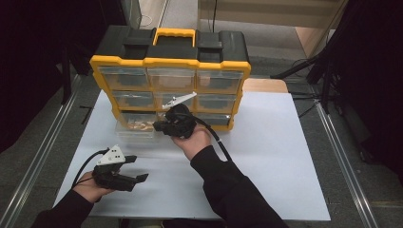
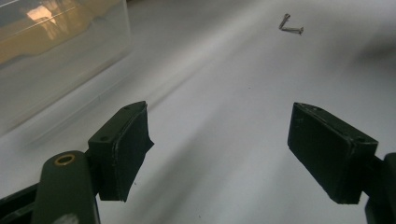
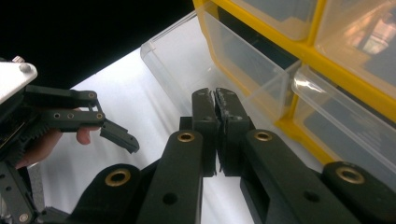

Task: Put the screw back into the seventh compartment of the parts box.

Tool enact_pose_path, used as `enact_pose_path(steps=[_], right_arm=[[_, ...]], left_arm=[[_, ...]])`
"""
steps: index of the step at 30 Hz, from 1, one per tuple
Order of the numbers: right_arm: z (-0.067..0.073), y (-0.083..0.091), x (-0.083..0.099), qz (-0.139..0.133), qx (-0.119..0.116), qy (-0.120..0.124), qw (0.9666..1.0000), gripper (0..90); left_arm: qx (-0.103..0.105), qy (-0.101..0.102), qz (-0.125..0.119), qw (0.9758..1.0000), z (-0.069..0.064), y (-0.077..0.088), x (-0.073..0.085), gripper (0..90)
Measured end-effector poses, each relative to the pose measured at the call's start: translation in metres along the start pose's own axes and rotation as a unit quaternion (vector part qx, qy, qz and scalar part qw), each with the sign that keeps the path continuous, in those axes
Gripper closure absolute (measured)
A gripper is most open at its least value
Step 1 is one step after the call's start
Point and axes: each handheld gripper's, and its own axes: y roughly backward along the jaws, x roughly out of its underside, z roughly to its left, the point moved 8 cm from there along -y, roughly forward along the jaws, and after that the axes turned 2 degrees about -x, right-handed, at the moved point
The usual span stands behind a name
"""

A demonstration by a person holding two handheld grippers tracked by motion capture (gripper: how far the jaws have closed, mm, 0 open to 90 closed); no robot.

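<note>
A yellow and black organizer case (image 1: 171,61) stands upright at the back of the white table (image 1: 266,161). Its bottom-left clear drawer (image 1: 135,129) (image 3: 182,56) is pulled out and holds brownish small parts. My right gripper (image 1: 158,127) (image 3: 215,95) points at that drawer's open end, shut, and I see nothing between its pads. My left gripper (image 1: 138,168) (image 2: 219,144) rests low at the front left, open and empty. Two small screws (image 2: 291,27) lie on the table ahead of it. One of the left gripper's fingers (image 3: 120,135) appears in the right gripper view.
The case's other clear drawers (image 1: 218,80) (image 3: 345,126) sit pushed in. A clear drawer wall (image 2: 56,60) shows at the upper left of the left gripper view. Metal rails (image 1: 43,152) run along both table sides. Bare white table lies to the right.
</note>
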Motion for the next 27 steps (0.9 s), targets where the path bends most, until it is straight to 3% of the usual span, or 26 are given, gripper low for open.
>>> enact_pose_path(steps=[9,14,27], right_arm=[[0.003,-0.01,-0.01,-0.005,0.001,-0.001,1.0,88.5],[0.003,-0.016,-0.014,-0.007,0.003,-0.002,1.0,88.5],[-0.004,-0.031,-0.02,-0.015,0.02,-0.009,0.9996,88.4]], left_arm=[[0.0,-0.001,0.008,1.0,0.0,0.001,0.001,20.7],[0.001,0.001,0.0,1.0,0.0,0.0,0.001,20.7],[0.002,0.001,0.001,1.0,0.0,0.0,0.001,20.7]])
